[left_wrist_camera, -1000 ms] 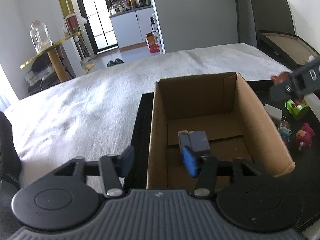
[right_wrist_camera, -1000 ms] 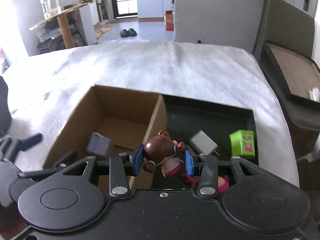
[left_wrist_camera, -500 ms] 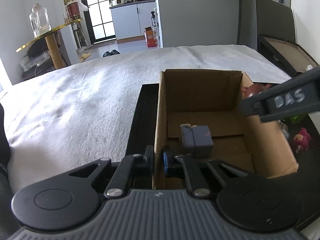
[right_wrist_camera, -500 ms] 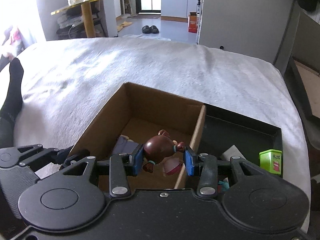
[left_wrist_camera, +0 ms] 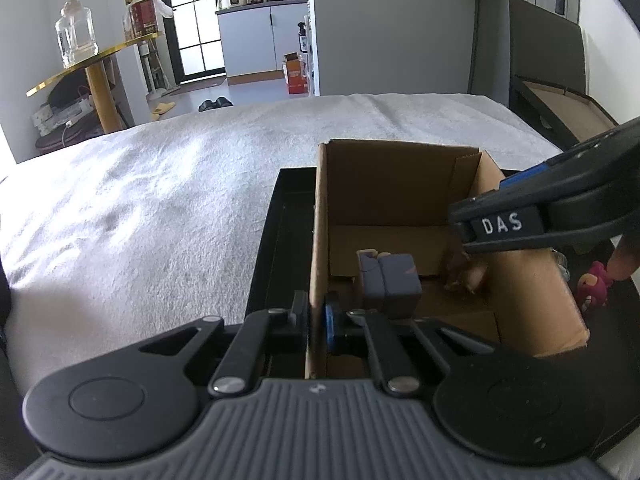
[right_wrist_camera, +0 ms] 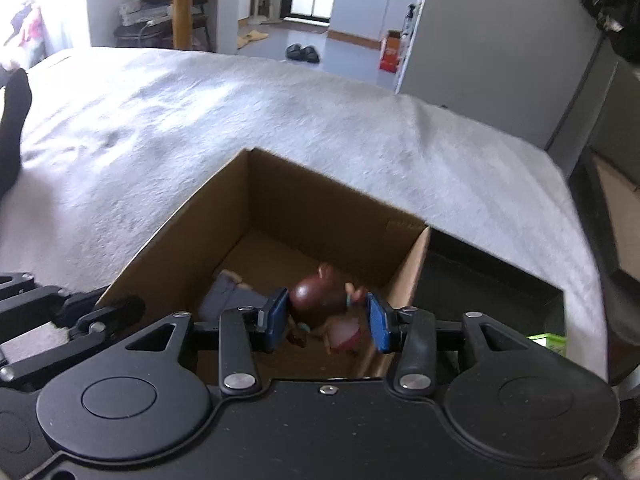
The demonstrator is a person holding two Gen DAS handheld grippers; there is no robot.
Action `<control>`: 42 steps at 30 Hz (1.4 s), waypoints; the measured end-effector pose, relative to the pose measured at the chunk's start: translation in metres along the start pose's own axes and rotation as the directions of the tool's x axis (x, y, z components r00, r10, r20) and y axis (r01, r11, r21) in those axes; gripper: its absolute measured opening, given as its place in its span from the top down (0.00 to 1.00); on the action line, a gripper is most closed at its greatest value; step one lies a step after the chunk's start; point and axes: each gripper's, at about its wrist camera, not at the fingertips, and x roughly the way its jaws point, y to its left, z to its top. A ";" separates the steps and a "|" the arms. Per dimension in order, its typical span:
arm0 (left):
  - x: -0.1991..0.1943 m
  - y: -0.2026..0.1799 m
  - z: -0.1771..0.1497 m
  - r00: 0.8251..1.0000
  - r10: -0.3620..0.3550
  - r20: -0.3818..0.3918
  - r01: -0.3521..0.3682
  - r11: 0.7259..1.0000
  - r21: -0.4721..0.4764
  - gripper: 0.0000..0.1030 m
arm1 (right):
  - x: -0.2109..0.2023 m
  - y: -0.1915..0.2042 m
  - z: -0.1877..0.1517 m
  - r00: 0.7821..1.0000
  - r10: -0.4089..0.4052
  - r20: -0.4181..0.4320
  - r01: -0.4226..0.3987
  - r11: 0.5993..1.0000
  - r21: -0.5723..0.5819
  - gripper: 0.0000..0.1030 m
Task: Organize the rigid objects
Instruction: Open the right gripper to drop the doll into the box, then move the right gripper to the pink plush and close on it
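Note:
An open cardboard box (left_wrist_camera: 400, 184) stands in a black tray (left_wrist_camera: 280, 216) on a white blanket. My left gripper (left_wrist_camera: 316, 320) is shut on the box's left wall, one pad outside and one inside. A grey-blue block (left_wrist_camera: 394, 280) lies on the box floor. Over the box (right_wrist_camera: 320, 216) my right gripper (right_wrist_camera: 326, 322) has its jaws opening. A brown figurine (right_wrist_camera: 320, 296) with a pink skirt is between the pads, and a gap shows on its right side. In the left wrist view the figurine (left_wrist_camera: 466, 276) is a blur low inside the box, under the right gripper's fingers (left_wrist_camera: 520, 224).
A pink toy (left_wrist_camera: 594, 284) lies in the tray right of the box, and a green box (right_wrist_camera: 548, 340) shows at the tray's (right_wrist_camera: 500, 272) right side. The white blanket (left_wrist_camera: 160, 200) spreads to the left and behind. A dark open case (left_wrist_camera: 560, 104) stands at the far right.
My left gripper went from open astride the box's left wall to shut on it. My right gripper carried the figurine leftward over the box, and its pads have now spread apart.

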 end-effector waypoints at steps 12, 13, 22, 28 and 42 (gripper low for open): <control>-0.001 -0.001 0.000 1.000 0.013 -0.001 -0.013 1.000 0.006 0.93 | -0.033 -0.022 -0.016 1.000 0.012 0.014 -0.013 0.997 0.078 0.47; -0.002 0.000 0.000 1.000 0.013 -0.001 -0.013 1.000 0.007 0.93 | -0.035 -0.024 -0.017 1.000 0.009 0.011 -0.010 0.997 0.082 0.46; -0.005 -0.005 0.003 0.999 0.035 0.010 -0.035 0.999 0.036 0.93 | -0.048 -0.050 -0.035 1.000 -0.011 0.003 0.011 0.987 0.158 0.42; -0.006 -0.008 0.005 0.999 0.052 0.009 -0.053 0.997 0.051 0.91 | -0.053 -0.071 -0.047 1.000 -0.021 -0.001 0.021 0.977 0.211 0.41; -0.007 -0.022 0.013 0.994 0.111 0.006 -0.111 0.988 0.109 0.60 | -0.045 -0.105 -0.084 0.999 -0.019 -0.051 0.034 0.953 0.301 0.39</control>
